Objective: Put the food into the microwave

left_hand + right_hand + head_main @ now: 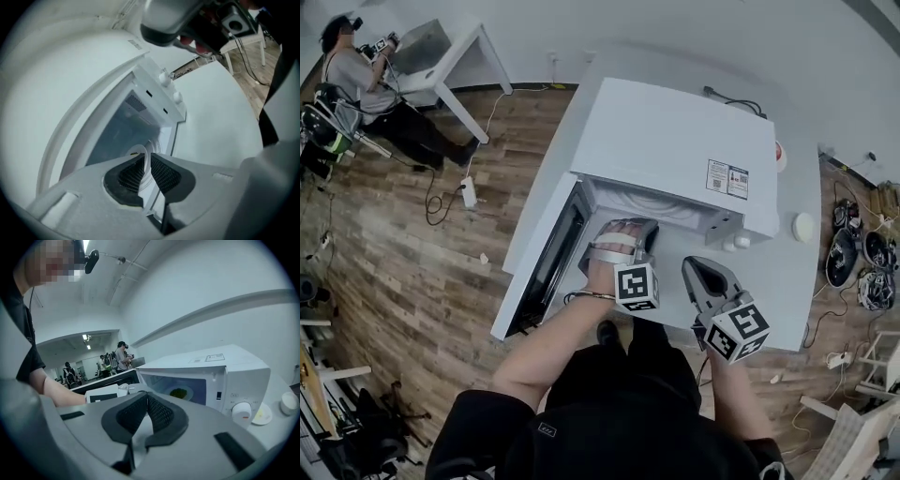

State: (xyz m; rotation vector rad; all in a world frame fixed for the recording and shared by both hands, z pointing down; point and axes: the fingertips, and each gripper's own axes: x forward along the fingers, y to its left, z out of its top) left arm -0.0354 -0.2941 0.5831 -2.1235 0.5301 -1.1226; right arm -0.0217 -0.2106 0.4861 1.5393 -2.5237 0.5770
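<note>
The white microwave (675, 141) stands on a white table, its door (546, 258) swung open to the left. Inside it, a white plate with green food (179, 393) lies on the cavity floor. In the left gripper view the plate rim (138, 151) shows just beyond the jaw tips. My left gripper (623, 228) hovers at the mouth of the cavity; its jaws stand almost together with nothing between them (146, 159). My right gripper (698, 272) hangs in front of the microwave, to the right of the opening, jaws shut and empty (146, 401).
Two small white dishes (260, 414) (289, 403) sit on the table (778, 300) right of the microwave, below its control knob (242, 411). Another person (356, 75) works at a desk far left. Cables and gear (853, 253) lie on the floor at right.
</note>
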